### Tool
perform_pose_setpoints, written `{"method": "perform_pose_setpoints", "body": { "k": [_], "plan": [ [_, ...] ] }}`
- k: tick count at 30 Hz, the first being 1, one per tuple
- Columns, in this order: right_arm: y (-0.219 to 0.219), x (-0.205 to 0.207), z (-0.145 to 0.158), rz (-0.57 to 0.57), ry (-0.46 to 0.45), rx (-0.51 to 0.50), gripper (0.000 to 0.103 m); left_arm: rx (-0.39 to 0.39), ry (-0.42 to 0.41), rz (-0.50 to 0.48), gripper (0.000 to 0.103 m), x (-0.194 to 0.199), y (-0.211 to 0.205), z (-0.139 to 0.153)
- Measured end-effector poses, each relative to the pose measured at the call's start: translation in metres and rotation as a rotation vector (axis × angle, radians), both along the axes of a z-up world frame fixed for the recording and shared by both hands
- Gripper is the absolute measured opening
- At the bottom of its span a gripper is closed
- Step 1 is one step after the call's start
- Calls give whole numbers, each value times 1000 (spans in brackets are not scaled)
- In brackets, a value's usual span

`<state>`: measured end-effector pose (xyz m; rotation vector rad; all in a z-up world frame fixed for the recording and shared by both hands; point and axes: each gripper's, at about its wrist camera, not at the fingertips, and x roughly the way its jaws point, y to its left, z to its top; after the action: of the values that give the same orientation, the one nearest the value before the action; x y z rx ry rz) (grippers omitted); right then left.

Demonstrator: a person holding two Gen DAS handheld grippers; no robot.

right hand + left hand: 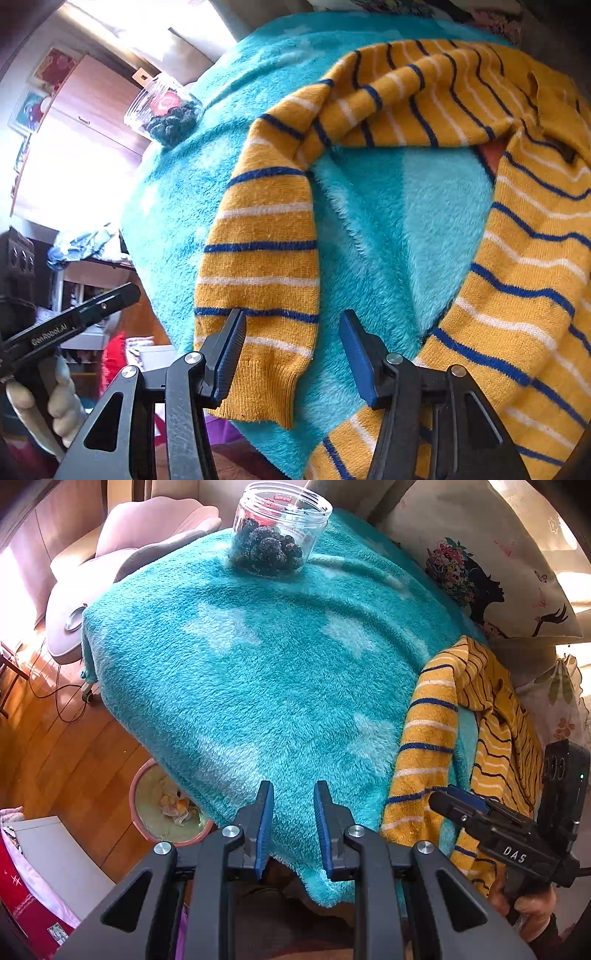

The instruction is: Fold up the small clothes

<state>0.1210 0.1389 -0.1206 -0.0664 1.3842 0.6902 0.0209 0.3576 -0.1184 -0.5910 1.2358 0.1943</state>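
Striped sweater sprawls on the teal blanket, both grippers free of it.

The yellow sweater (424, 110) lies crumpled along the blanket's (258, 672) right edge; the right gripper (291, 354) hangs spread over one cuff, seemingly just clear, while the left gripper (293, 827), narrowly parted, grasps nothing near the front edge.

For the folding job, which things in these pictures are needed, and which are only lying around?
Belong to the job:
- striped sweater, its sleeve spread on the teal blanket
- right gripper, open over the sleeve cuff
- left gripper, holding nothing

Just lying about:
- plastic jar of dark pieces
- printed cushion
- pink bin on the floor
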Motion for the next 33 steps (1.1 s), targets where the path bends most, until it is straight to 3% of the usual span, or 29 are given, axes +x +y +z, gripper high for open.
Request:
{"method": "perform_pose_setpoints", "body": {
  "k": [1,2,3,6,7,11,14,18,22,26,27,28,29,31,33],
  "plan": [
    [4,-7,1,26,-18,-18,44,-4,0,-2,21,0,0,-1],
    [7,-13,-1,51,-1,-18,8,-9,-1,-3,21,0,1,-1],
    [8,-15,0,62,4,-23,5,-15,-3,-2,21,0,1,-2],
    [8,-8,24,63,-46,-9,4,-20,-20,1,21,2,5,2],
    [17,-3,38,57,-67,11,4,-18,-29,1,21,2,5,5],
    [-16,19,110,22,-200,44,4,-12,-57,-11,22,7,1,13],
    [-67,43,150,-65,-268,16,4,-12,-69,-27,23,12,-10,17],
    [-165,85,173,-271,-312,-45,4,-6,-79,-46,23,13,-35,22],
    [-275,126,158,-489,-291,-147,4,12,-81,-42,24,12,-64,28],
    [-350,157,96,-641,-269,-519,10,42,-76,-66,30,13,-99,35],
    [-360,156,91,-657,-258,-500,11,54,-76,-77,30,15,-109,37],
    [-367,152,89,-666,-245,-414,11,68,-76,-88,31,18,-119,39],
    [-370,147,87,-665,-237,-339,26,79,-75,-99,33,20,-128,39],
    [-363,142,82,-630,-256,-293,44,89,-68,-117,38,27,-146,37],
    [-352,138,80,-565,-275,-268,44,86,-55,-145,38,35,-166,29]
  ]
}}
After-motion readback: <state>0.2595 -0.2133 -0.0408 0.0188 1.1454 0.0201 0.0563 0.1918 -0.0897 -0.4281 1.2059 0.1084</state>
